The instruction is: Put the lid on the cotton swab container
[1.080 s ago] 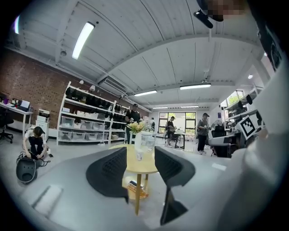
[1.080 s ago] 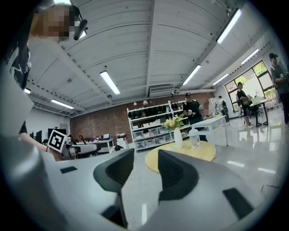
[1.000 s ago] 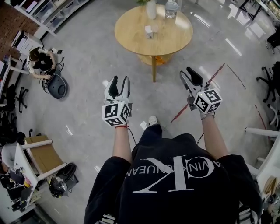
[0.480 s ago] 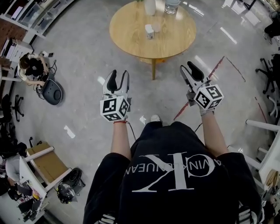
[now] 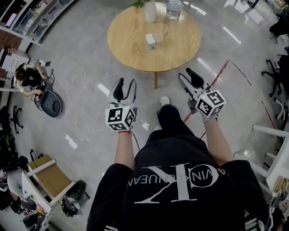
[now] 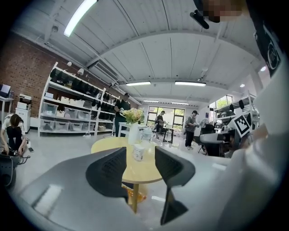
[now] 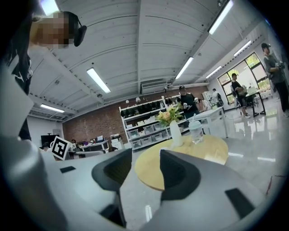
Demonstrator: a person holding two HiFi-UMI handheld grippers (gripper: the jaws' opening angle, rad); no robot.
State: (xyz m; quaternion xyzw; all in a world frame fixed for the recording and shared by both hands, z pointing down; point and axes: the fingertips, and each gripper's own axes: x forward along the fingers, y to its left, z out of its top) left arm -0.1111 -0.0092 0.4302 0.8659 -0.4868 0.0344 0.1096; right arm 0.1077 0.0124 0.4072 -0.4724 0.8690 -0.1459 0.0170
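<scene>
The cotton swab container [image 5: 150, 41] is a small white tub on the round wooden table [image 5: 135, 54]; in the left gripper view the container [image 6: 138, 152] shows beyond the jaws. A small clear thing [image 5: 159, 36] stands beside it, too small to tell what it is. My left gripper [image 5: 124, 86] hangs open over the floor, short of the table, with nothing between its fingers. My right gripper [image 5: 189, 77] is held near the table's front right edge, and its jaws are opening with nothing between them. Both are well apart from the container.
A white vase with flowers [image 5: 150, 10] and a water bottle [image 5: 174, 8] stand at the table's far side. A red tape line [image 5: 226, 72] runs over the grey floor. Shelves and a crouching person [image 5: 27, 76] are at the left, office chairs [image 5: 275, 81] at the right.
The person has stepped toward the table, one foot now forward between the grippers. The table sits closer to both grippers. The right gripper's jaws look slightly wider.
</scene>
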